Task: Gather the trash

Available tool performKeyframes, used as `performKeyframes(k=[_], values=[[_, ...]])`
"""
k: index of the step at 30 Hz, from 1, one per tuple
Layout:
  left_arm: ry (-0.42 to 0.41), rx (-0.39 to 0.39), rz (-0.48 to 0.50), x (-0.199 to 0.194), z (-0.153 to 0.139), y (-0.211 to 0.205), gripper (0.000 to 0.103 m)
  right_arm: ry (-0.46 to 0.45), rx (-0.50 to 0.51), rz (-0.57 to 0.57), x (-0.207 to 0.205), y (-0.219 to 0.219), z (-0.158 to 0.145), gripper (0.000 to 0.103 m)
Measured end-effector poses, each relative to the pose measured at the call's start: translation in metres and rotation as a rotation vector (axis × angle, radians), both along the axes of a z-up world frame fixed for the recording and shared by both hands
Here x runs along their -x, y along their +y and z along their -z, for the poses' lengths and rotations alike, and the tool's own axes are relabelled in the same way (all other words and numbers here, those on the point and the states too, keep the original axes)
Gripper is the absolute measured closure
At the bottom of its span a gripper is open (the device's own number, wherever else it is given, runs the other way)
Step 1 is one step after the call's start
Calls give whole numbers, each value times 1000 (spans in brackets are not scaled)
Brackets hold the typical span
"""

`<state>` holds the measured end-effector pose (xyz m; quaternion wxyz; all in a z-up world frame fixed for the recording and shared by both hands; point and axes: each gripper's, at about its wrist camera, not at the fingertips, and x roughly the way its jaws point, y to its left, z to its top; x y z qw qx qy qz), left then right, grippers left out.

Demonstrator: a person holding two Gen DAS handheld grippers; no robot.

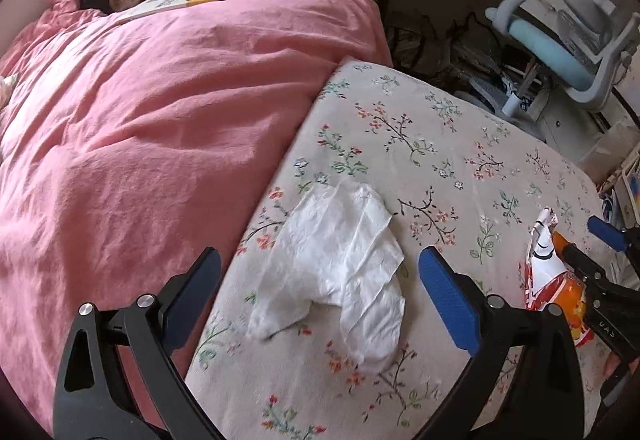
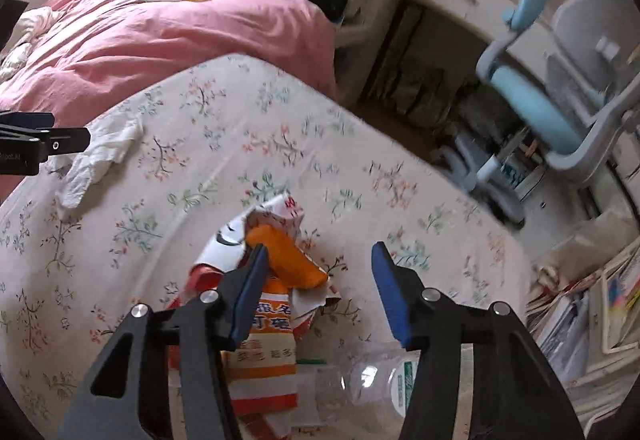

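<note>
Both tools tilt steeply down over the floral bed sheet [image 1: 440, 144]. The left tool [image 1: 320, 292] stands apart, straddling the crumpled white tissue [image 1: 340, 272]. Right of the tissue, the right tool [image 2: 316, 276] is partly apart over the orange snack wrapper [image 2: 272, 304], not clamping it.

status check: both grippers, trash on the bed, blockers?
Left gripper open above white tissue. Right gripper open around orange snack wrapper, not clamped. Clear bottle beside it. Nothing blocking.
</note>
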<state>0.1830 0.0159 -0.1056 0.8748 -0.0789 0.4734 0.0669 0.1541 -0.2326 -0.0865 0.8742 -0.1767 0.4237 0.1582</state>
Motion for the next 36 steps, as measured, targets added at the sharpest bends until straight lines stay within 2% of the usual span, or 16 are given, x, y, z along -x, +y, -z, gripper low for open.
performKeyframes(k=[4, 6, 8, 9, 11, 12, 13, 14, 15, 16, 20, 25, 29, 33, 36], values=[[31, -37, 23, -7, 11, -7, 7, 27, -25, -21, -2, 1, 9, 57], [54, -47, 28, -10, 18, -7, 7, 13, -19, -40, 1, 5, 11, 60], [69, -42, 34, -11, 23, -7, 7, -13, -15, -53, 6, 10, 11, 69], [74, -32, 47, -12, 26, -7, 8, -25, -12, -53, 6, 11, 12, 70], [60, -44, 63, -9, 25, -10, 17, -42, -19, -50, 10, 12, 9, 76], [48, -53, 80, -7, 22, -12, 32, -56, -25, -45, 12, 12, 6, 78], [47, -26, 105, -6, 20, -12, 49, -67, -33, -38, 14, 11, 3, 80], [48, -12, 117, -5, 18, -13, 55, -82, -52, -27, 18, 9, -2, 80], [54, 24, 136, -3, 16, -12, 72, -90, -62, -21, 20, 8, -5, 80], [61, 45, 145, -2, 16, -12, 78, -104, -75, -12, 24, 6, -10, 80], [63, 84, 173, 9, 11, -10, 83, -124, -146, 20, 39, -1, -27, 80], [53, 135, 220, 35, 0, -11, 84, -65, -214, -1, 70, -1, -32, 80], [59, 155, 267, 61, -5, -17, 83, 23, -179, -50, 101, 11, -21, 80], [75, 166, 306, 84, -6, -25, 83, 137, -118, -81, 128, 26, 3, 80], [106, 148, 328, 98, 1, -30, 83, 169, -91, -78, 138, 29, 12, 80]])
